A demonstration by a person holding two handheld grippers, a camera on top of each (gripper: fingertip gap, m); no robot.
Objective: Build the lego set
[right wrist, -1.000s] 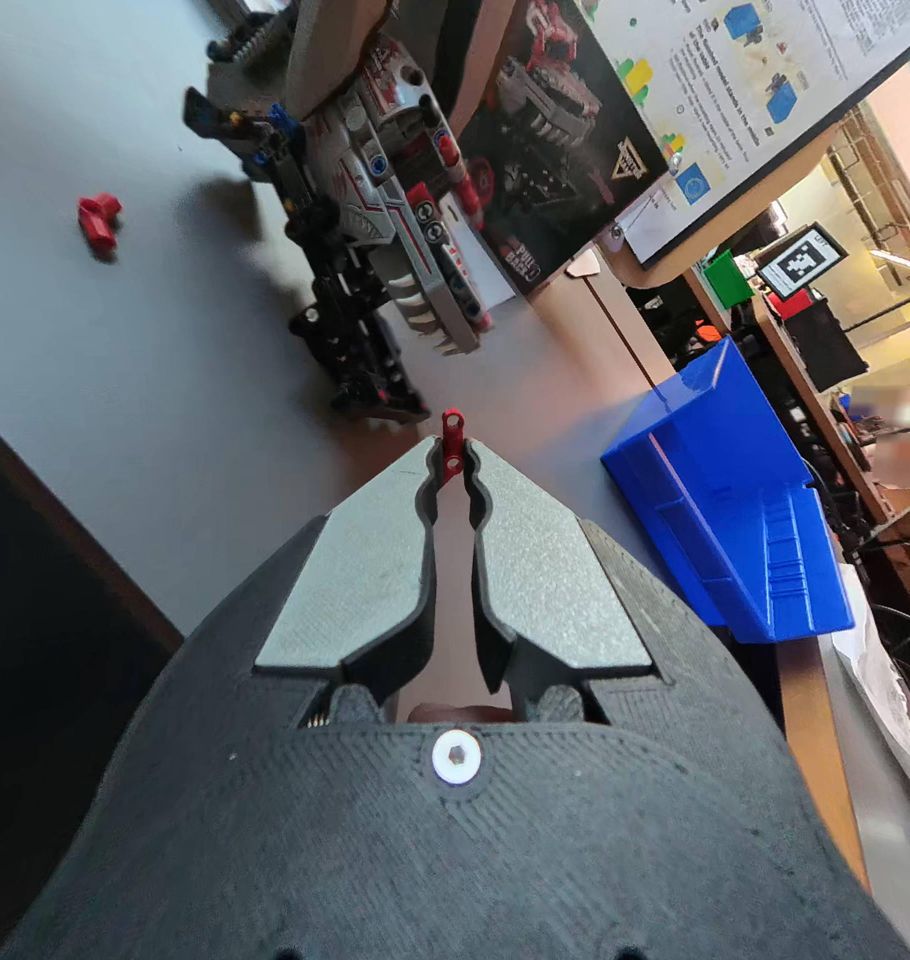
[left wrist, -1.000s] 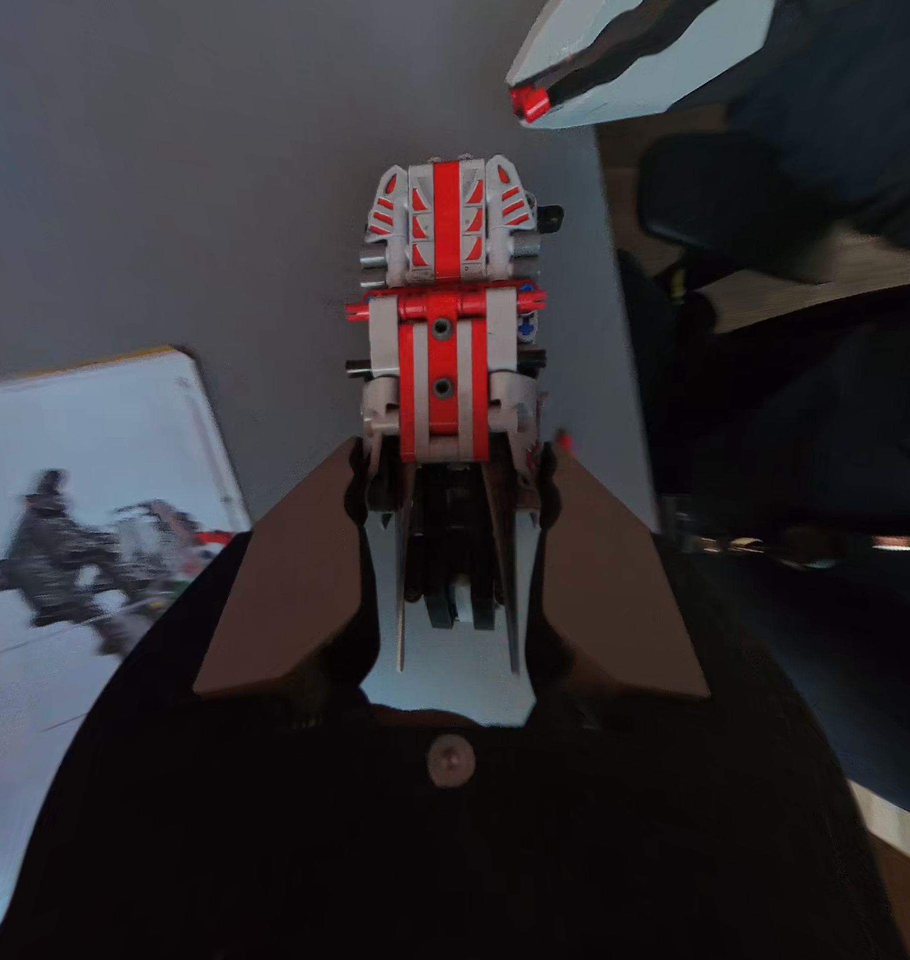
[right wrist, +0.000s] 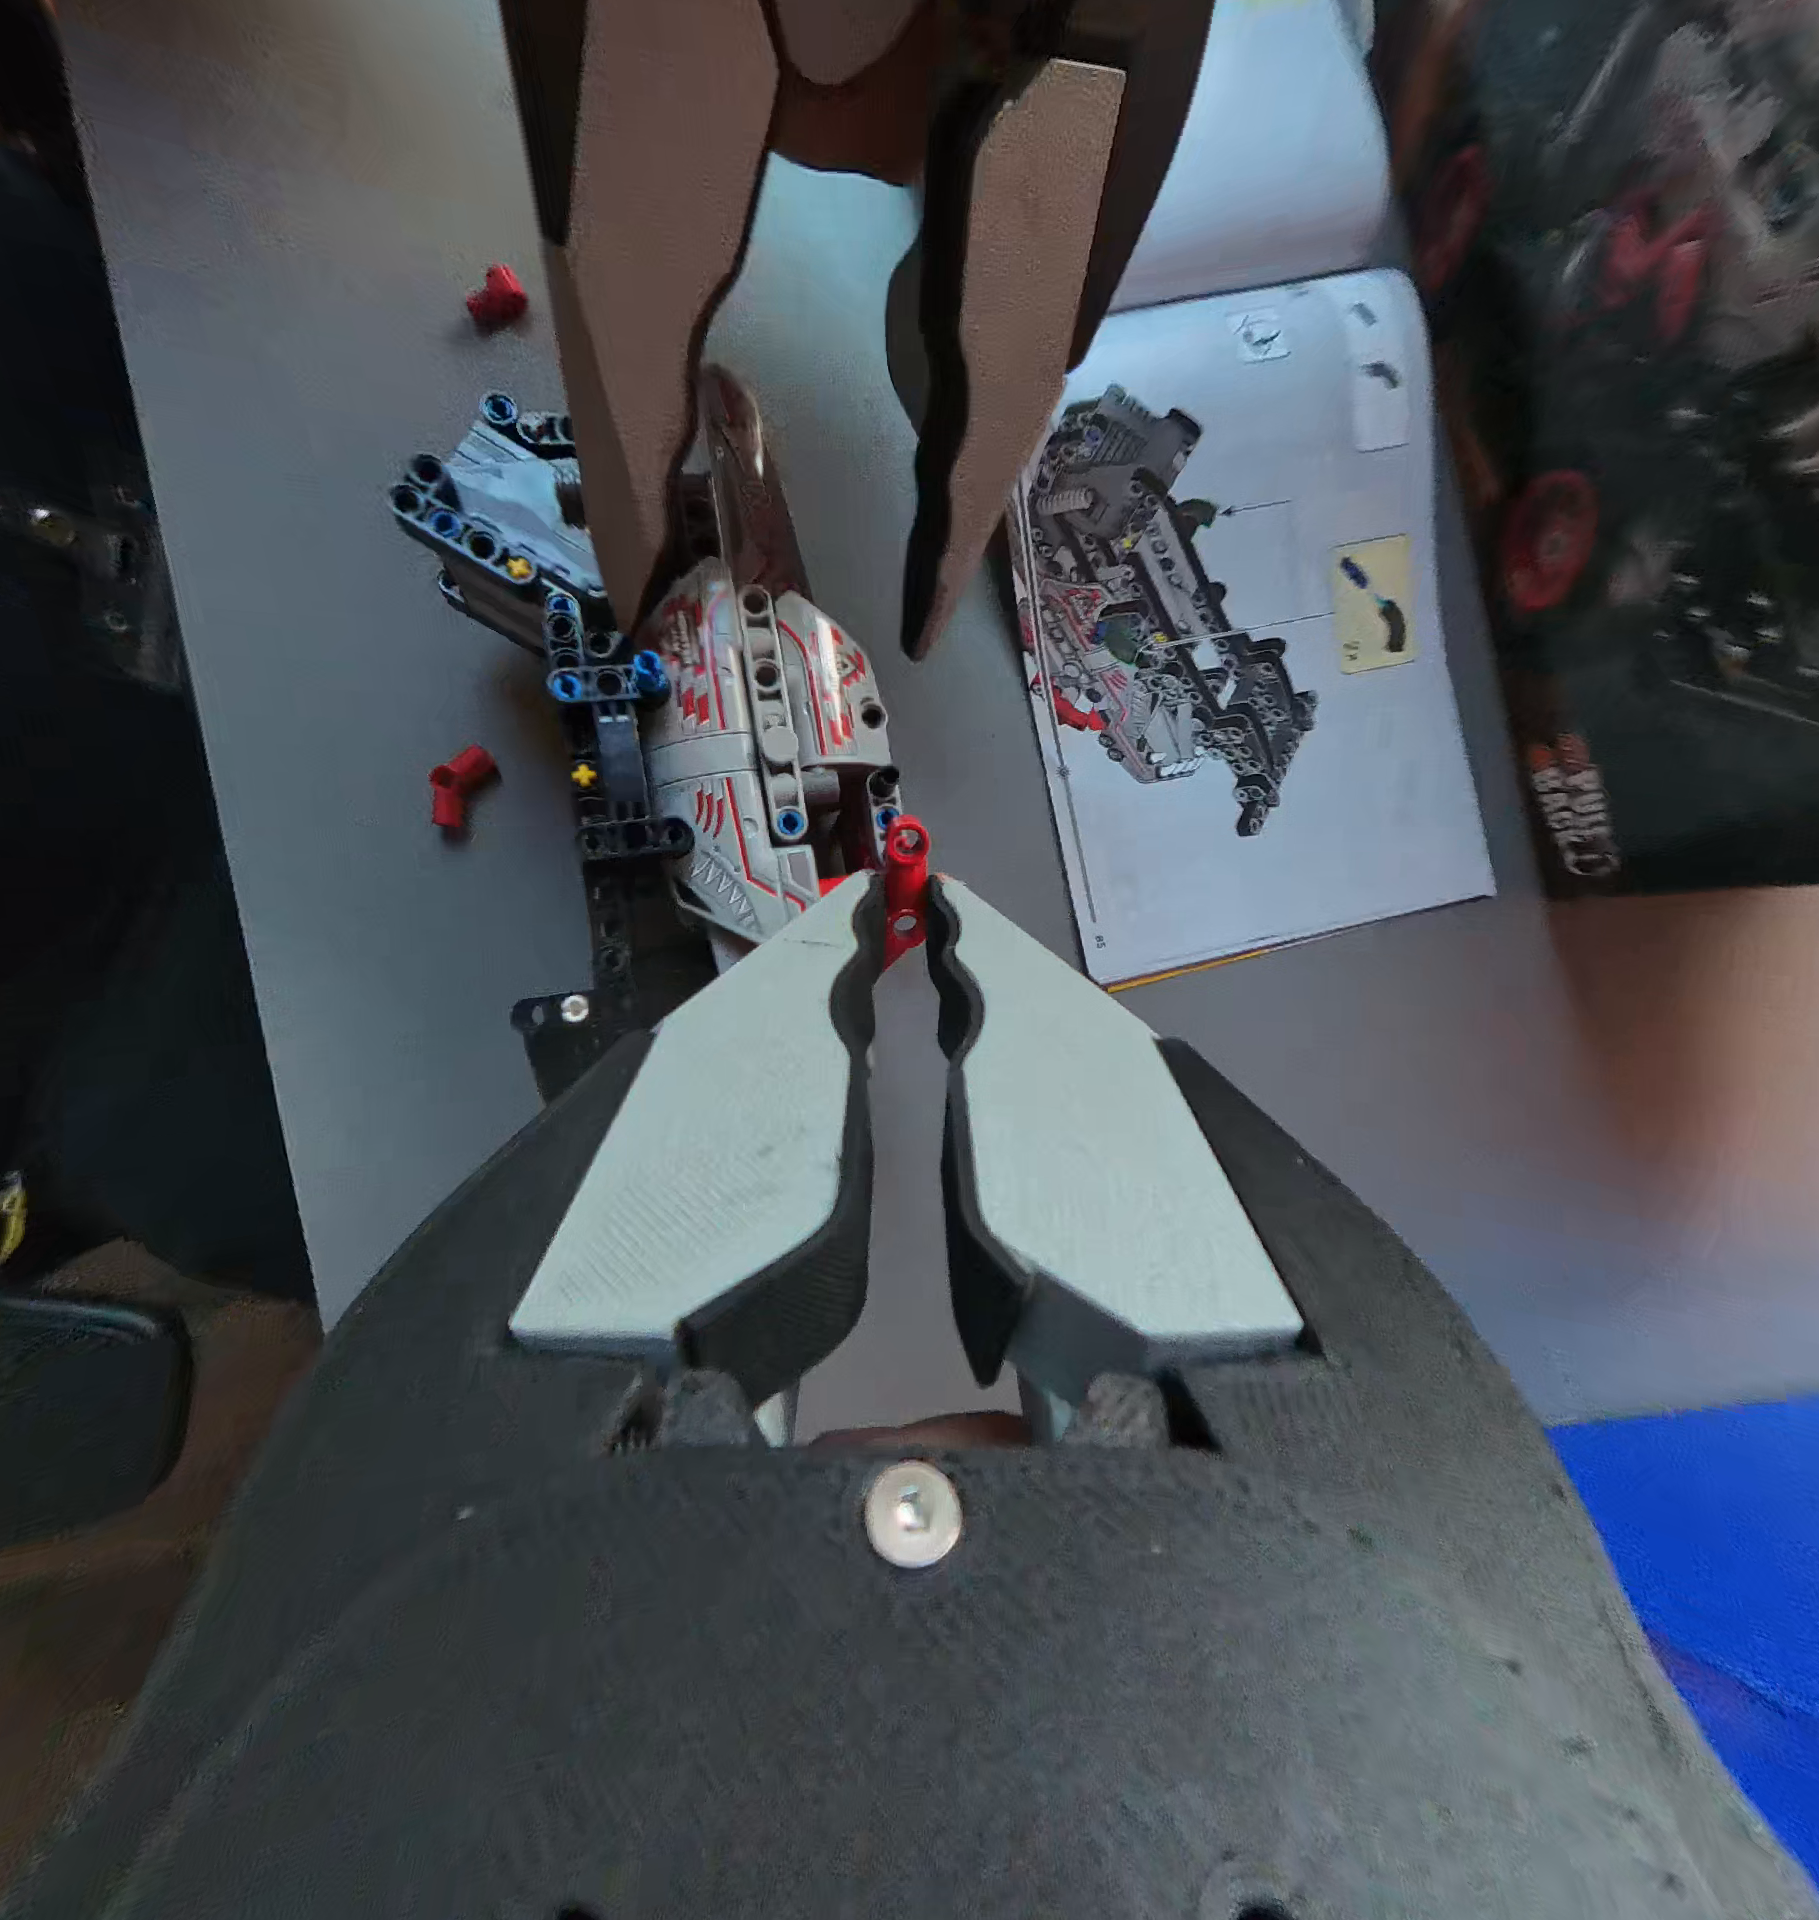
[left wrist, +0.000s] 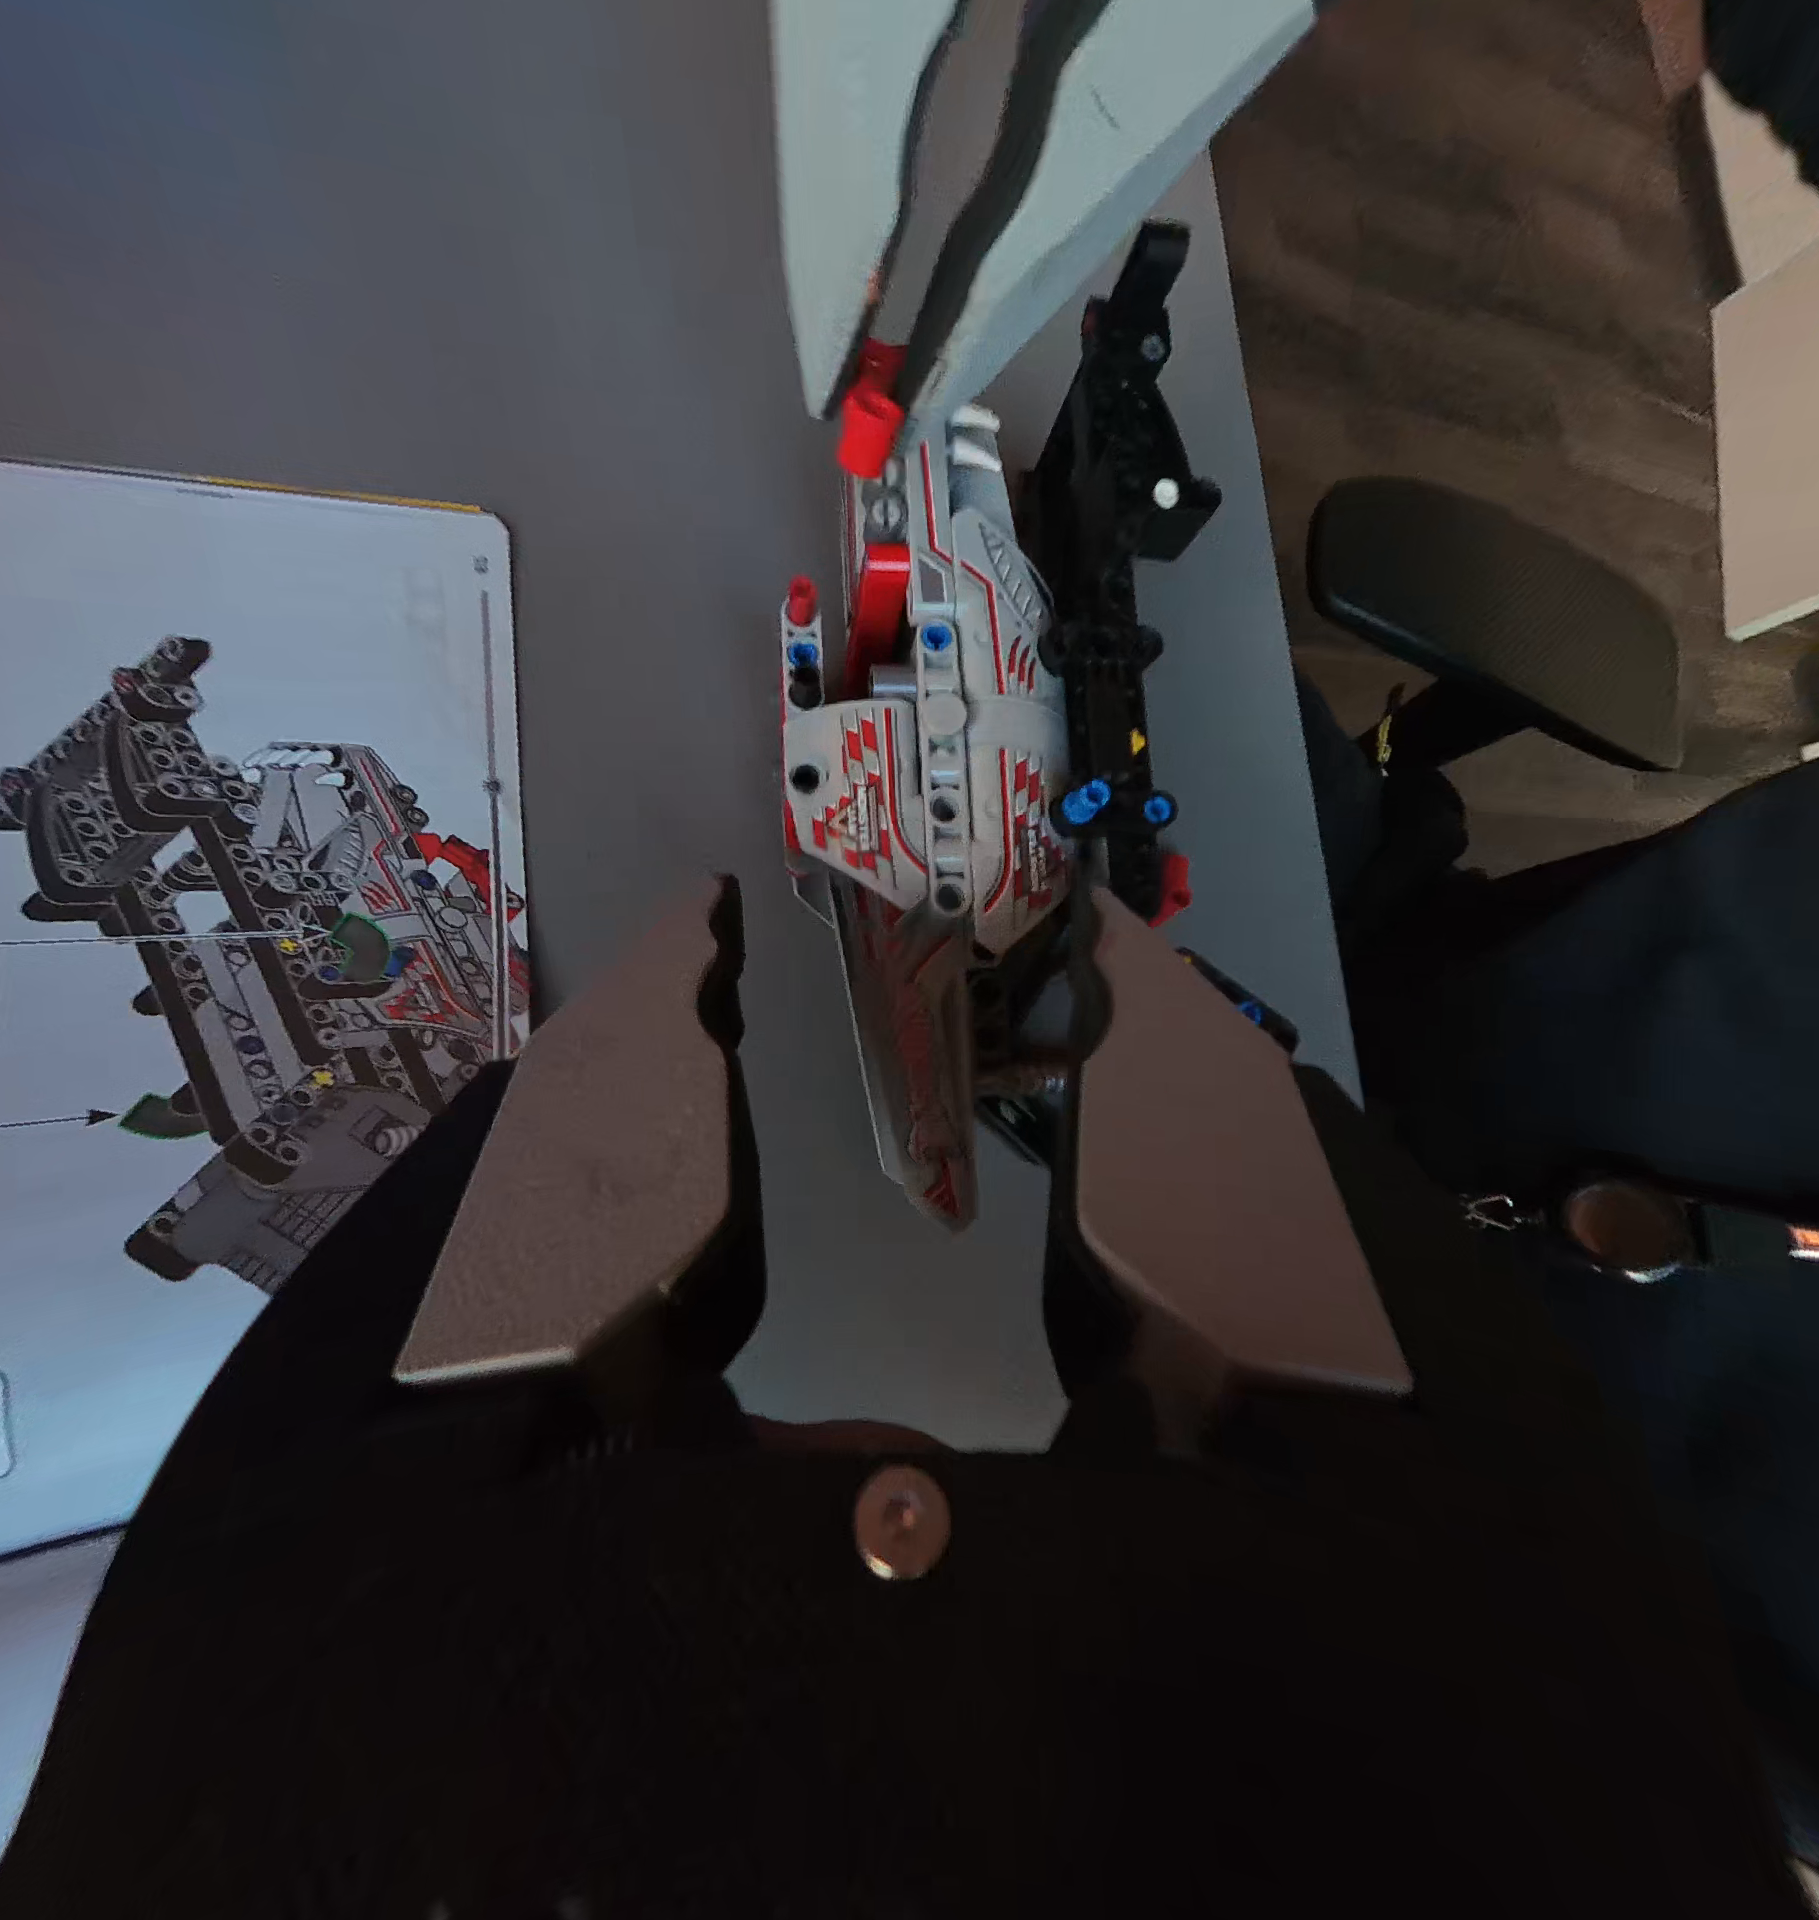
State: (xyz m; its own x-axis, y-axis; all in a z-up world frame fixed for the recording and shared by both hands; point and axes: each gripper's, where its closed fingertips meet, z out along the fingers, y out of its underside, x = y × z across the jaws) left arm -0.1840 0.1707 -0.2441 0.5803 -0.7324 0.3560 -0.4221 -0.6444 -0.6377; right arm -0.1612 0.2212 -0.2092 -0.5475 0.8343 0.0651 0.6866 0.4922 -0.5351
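The grey, red and black lego model (left wrist: 936, 790) lies on its side on the grey table (left wrist: 469, 260). My left gripper (left wrist: 905, 925) is open, its brown fingers on either side of the model's rear end. In the right wrist view the model (right wrist: 770, 727) lies just beyond my right gripper (right wrist: 903, 896), which is shut on a small red connector (right wrist: 906, 844). The connector's tip is at the model's front edge. The left gripper (right wrist: 780, 623) comes down from above, one finger against the model. The left wrist view shows the right gripper (left wrist: 874, 400) holding the red connector (left wrist: 869, 426) at the model's far end.
The open instruction booklet (right wrist: 1248, 644) lies beside the model and also shows in the left wrist view (left wrist: 230, 935). Two loose red pieces (right wrist: 497, 294) (right wrist: 458, 781) lie on the table. The set's box (right wrist: 1663, 416), a blue bin (right wrist: 1736, 1610) and a chair (left wrist: 1507, 613) are nearby. Spacing between my two grippers at the tips: around 7 cm.
The left gripper was shut on the upright model; now it has opened and the model lies on its side. The right gripper has moved in close to the model with the red connector.
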